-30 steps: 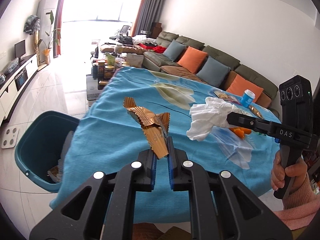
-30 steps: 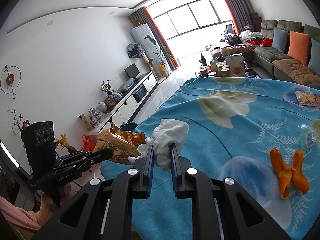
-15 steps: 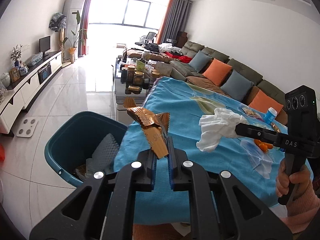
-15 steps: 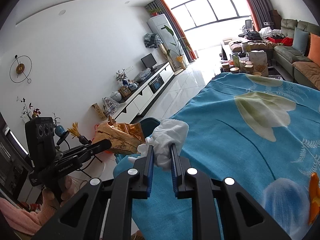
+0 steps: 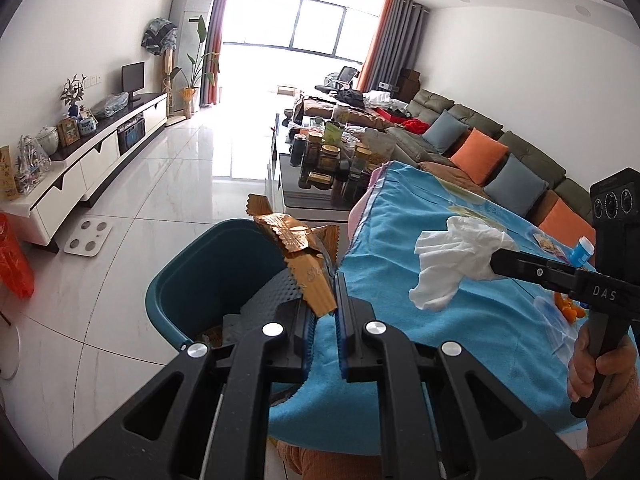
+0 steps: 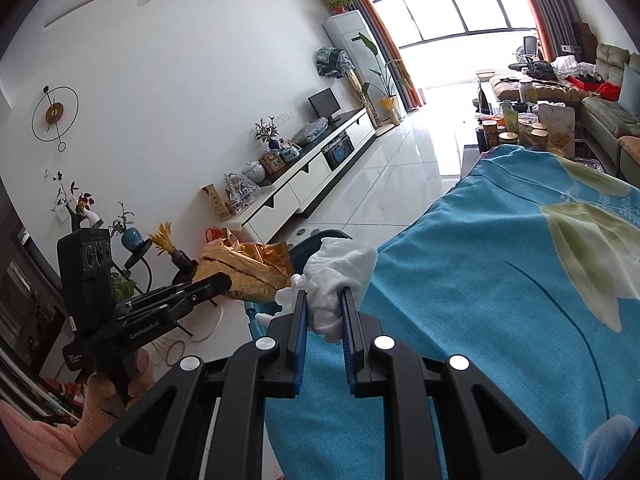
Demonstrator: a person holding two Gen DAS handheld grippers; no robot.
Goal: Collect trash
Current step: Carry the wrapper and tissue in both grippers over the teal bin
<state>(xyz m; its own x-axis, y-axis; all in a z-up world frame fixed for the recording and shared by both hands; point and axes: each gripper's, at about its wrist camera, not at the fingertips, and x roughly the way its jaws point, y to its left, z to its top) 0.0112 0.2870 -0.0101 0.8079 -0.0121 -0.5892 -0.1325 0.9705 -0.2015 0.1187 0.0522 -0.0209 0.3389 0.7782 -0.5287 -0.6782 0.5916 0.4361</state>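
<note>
My left gripper is shut on a crumpled gold foil wrapper, which hangs over the teal trash bin beside the table's left edge. The bin holds grey mesh packing and other scraps. My right gripper is shut on a white crumpled tissue above the blue tablecloth near that same edge. In the left wrist view the right gripper shows at the right with the tissue dangling from it. The right wrist view has the left gripper with the wrapper at its left.
Orange peel, a blue-capped bottle and a snack packet lie on the far part of the table. A low coffee table with jars stands beyond it, a sofa to the right, a white TV cabinet to the left.
Both grippers have swung left from over the table toward its edge, each still holding its item. The wrapper now hangs over the bin, which has come closer and more central.
</note>
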